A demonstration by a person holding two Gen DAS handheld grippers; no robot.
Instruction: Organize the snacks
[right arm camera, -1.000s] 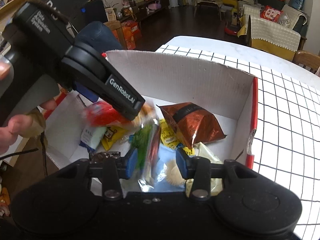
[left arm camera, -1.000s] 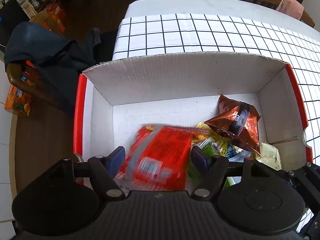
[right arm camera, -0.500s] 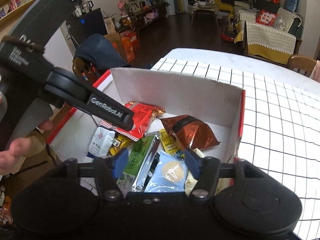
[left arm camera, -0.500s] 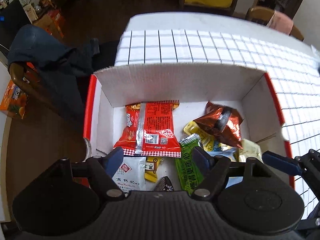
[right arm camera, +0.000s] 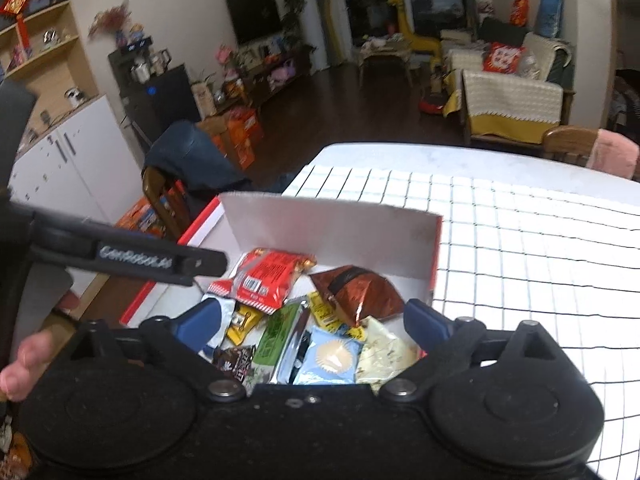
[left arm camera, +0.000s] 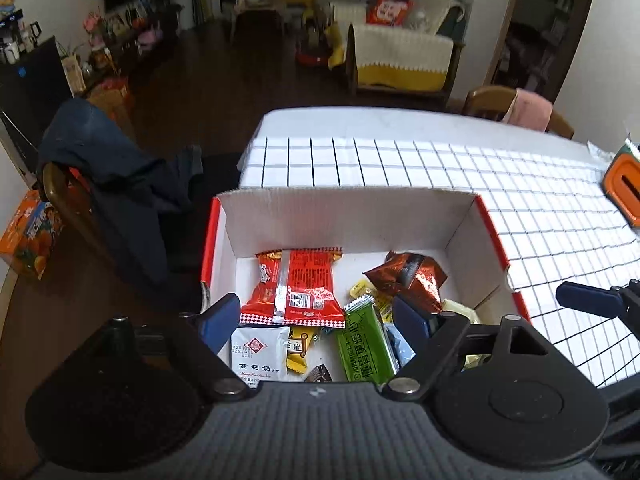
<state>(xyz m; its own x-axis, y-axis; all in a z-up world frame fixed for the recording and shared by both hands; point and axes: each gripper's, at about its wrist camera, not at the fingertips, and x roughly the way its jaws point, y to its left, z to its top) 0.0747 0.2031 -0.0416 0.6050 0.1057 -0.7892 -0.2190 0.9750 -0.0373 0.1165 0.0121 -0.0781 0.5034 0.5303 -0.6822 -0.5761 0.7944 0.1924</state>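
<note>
A white cardboard box with red outer sides (left arm camera: 344, 216) (right arm camera: 332, 228) stands on the checked tablecloth and holds several snack packets. A red packet (left arm camera: 298, 288) (right arm camera: 266, 278) lies at the back left, a brown foil bag (left arm camera: 408, 278) (right arm camera: 358, 294) at the back right, a green packet (left arm camera: 362, 346) (right arm camera: 278, 336) in the middle, a white packet (left arm camera: 258, 354) at the front left, and a light blue packet (right arm camera: 330, 360) near the front. My left gripper (left arm camera: 316, 320) is open and empty above the box. My right gripper (right arm camera: 312, 326) is open and empty above it too.
The checked tablecloth (left arm camera: 540, 216) (right arm camera: 520, 248) stretches right of the box. An orange object (left arm camera: 622, 190) sits at the table's far right. A chair draped with a dark jacket (left arm camera: 112, 184) (right arm camera: 188, 160) stands left of the table. Another chair (left arm camera: 516, 110) stands beyond it.
My left gripper let go of the red packet, which now lies in the box. My right gripper released the green packet. Both grippers have risen and pulled back from the box.
</note>
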